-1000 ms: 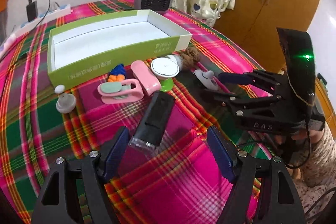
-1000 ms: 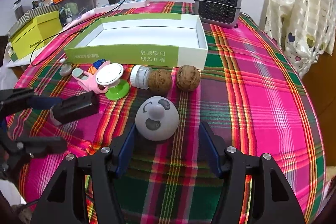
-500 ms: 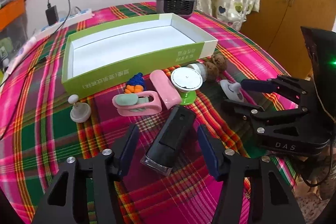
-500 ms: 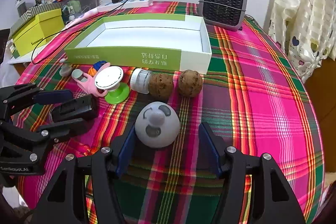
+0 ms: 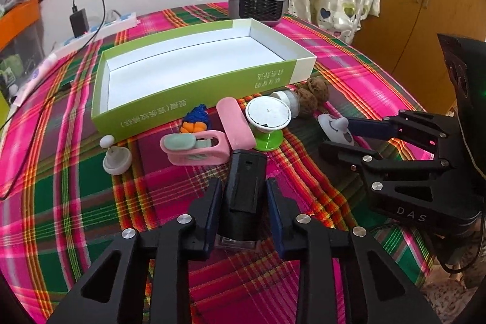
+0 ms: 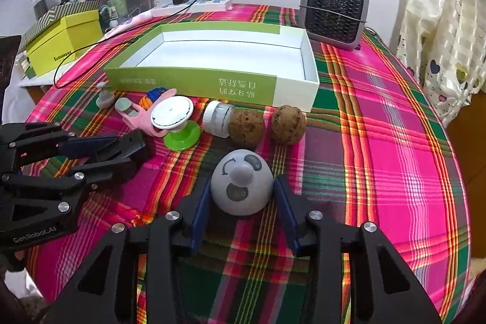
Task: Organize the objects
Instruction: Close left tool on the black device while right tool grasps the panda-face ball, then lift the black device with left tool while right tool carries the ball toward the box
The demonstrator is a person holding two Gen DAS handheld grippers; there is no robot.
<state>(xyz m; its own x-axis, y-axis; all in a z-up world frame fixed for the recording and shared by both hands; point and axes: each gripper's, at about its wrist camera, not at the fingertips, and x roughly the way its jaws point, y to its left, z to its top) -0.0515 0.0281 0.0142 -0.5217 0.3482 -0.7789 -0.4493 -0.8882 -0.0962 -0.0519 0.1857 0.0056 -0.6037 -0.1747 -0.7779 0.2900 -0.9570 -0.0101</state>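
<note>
An empty green and white box (image 5: 194,72) stands on the plaid tablecloth; it also shows in the right wrist view (image 6: 218,66). My left gripper (image 5: 243,202) is shut on a black device (image 5: 244,190) that lies on the cloth. My right gripper (image 6: 243,202) has its jaws around a grey dome-shaped toy (image 6: 241,187), close to its sides, with small gaps. In front of the box lie a pink clip (image 5: 194,146), a pink case (image 5: 235,126), a white disc on a green base (image 5: 267,117), a small jar (image 6: 217,119) and two walnuts (image 6: 287,125).
A grey heater (image 6: 334,11) stands behind the box. A power strip with a charger (image 5: 91,26) lies at the back left. A small grey knob (image 5: 115,157) sits at the left. A yellow box (image 6: 63,44) stands off the table's left side.
My left gripper has moved forward over the black device and closed its jaws on it. My right gripper has narrowed around the grey dome toy.
</note>
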